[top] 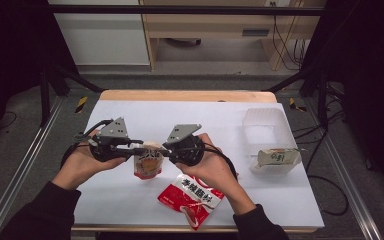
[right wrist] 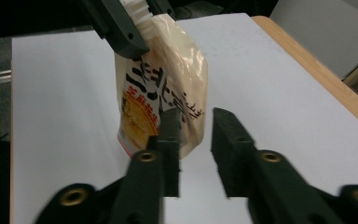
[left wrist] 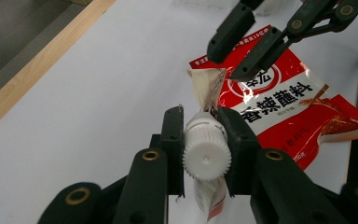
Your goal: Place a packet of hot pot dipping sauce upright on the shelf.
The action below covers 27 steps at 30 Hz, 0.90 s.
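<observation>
L gripper [left wrist: 205,140] is pinched on the white ribbed cap [left wrist: 206,156] of the spout pouch [top: 148,162], holding it off the white table [top: 220,117]. The pouch hangs down from the cap, long axis roughly vertical, just above and left of the red sachet [top: 192,199]. R gripper [right wrist: 193,140] – jaws spread, nothing between them – sits right beside the pouch body, pointing at it from the opposite side; the pouch lies just ahead of its tips, approx level with them. Both hands are level, wrists turned inward toward each other over the near-middle of the table. R is nearer the pouch body – looks set to grip or steady it. Clear bin [top: 265,125] w/ another packet [top: 277,157] stands well right of the pouch.
</observation>
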Motion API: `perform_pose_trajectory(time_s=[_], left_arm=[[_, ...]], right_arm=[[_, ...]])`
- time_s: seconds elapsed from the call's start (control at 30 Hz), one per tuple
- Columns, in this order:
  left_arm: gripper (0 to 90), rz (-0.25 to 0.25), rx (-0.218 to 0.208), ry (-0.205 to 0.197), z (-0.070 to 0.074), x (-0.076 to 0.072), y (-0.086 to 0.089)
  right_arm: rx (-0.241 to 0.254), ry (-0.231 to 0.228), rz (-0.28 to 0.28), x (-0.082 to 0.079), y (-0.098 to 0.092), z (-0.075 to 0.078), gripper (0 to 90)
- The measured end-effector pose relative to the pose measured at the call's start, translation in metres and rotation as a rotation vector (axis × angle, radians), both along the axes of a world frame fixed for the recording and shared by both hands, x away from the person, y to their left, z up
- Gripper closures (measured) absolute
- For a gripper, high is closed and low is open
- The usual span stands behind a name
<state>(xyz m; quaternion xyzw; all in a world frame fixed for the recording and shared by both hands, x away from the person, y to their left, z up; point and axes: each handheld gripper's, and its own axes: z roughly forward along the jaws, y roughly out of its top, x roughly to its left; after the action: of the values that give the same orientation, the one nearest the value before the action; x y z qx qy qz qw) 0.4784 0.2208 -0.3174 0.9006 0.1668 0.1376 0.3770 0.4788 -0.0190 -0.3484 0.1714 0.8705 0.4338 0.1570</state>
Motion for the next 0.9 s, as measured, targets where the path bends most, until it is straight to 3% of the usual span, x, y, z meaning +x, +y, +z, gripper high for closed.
perform_pose_trajectory(time_s=[0.17, 0.4, 0.7, 0.9], left_arm=[[72.8, -0.014, -0.002, 0.001, 0.004, -0.001, 0.002], [72.8, -0.054, 0.007, 0.000, 0.007, -0.004, 0.001], [72.7, -0.099, 0.004, 0.007, 0.007, -0.007, -0.005], [72.7, -0.121, 0.020, 0.011, 0.005, -0.008, -0.008]], right_arm=[[-0.066, -0.025, 0.022, 0.000, 0.002, 0.003, 47.1], [-0.156, -0.060, 0.074, 0.005, 0.009, 0.013, 33.4], [-0.248, -0.007, 0.151, 0.011, 0.027, 0.018, 36.2], [-0.269, 0.023, 0.203, 0.012, 0.033, 0.017, 51.0]])
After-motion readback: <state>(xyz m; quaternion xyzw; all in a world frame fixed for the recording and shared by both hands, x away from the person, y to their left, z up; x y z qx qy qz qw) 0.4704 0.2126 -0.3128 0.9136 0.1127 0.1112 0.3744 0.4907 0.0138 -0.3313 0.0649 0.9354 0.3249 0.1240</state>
